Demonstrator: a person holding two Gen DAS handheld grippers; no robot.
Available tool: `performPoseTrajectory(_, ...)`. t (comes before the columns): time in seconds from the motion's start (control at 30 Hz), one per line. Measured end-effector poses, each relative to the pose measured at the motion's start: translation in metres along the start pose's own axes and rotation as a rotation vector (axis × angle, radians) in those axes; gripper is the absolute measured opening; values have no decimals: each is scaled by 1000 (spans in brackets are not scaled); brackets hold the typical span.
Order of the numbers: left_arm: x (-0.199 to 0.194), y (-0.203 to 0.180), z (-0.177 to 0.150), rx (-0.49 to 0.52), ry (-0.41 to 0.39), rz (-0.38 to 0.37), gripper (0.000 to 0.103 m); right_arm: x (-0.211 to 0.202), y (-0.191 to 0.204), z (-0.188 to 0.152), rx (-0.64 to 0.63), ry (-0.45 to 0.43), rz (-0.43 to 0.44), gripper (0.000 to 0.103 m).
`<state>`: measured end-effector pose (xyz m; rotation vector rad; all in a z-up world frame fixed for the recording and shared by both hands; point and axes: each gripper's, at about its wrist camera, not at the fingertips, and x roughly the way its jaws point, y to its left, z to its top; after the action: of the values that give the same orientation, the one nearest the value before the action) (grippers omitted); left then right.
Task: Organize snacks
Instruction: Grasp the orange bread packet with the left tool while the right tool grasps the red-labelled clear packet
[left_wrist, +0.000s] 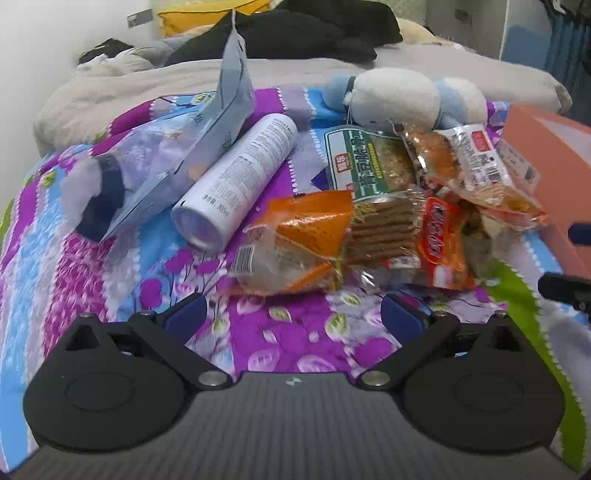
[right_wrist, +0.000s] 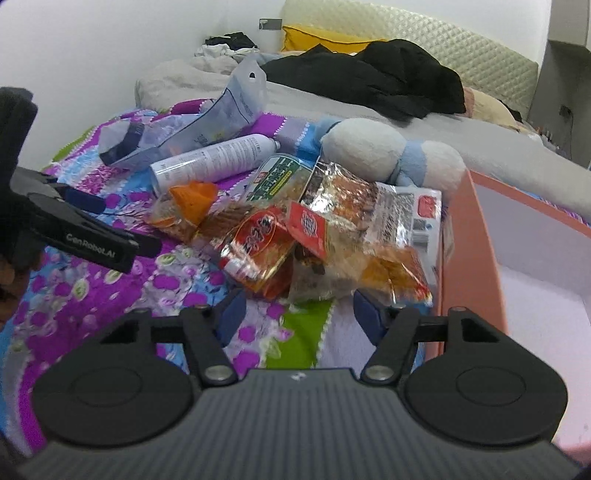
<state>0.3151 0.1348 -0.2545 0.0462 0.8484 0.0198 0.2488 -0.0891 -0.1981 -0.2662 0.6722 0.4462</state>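
Bedspread (left_wrist: 295, 339): purple, blue and white stripes with a floral print, plus a green patch. Spray can (left_wrist: 236, 181): white, dark print. Snack packets (right_wrist: 295, 236) — mostly orange and red. Box (right_wrist: 476, 254): salmon-pink, interior apparently pale lilac.

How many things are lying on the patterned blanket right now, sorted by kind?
Snack packets, counting only those I can separate in the overlapping pile: 5, namely orange, biscuit, red, green-label, white-and-red
Spray cans: 1
Plush toys: 1
Pale blue pouches: 1
Pink boxes: 1
Total: 9
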Motion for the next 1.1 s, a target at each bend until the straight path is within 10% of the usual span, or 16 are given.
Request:
performPoseTrajectory(0.33, 55, 13, 19, 45, 24, -31, 102, 47, 12, 14, -130, -37, -40, 65)
performPoseTrajectory(0.53, 74, 21, 21, -39, 37, -67, 92, 65, 17, 11, -178, -16, -77, 32)
performPoseTrajectory(0.67, 69, 21, 21, -58, 38, -74, 84, 61, 12, 10, -150, -24, -104, 12)
performPoseTrajectory(1.1, -5, -1, -4, -200, 10, -81, 80, 9, 23, 2, -134, -34, -75, 3)
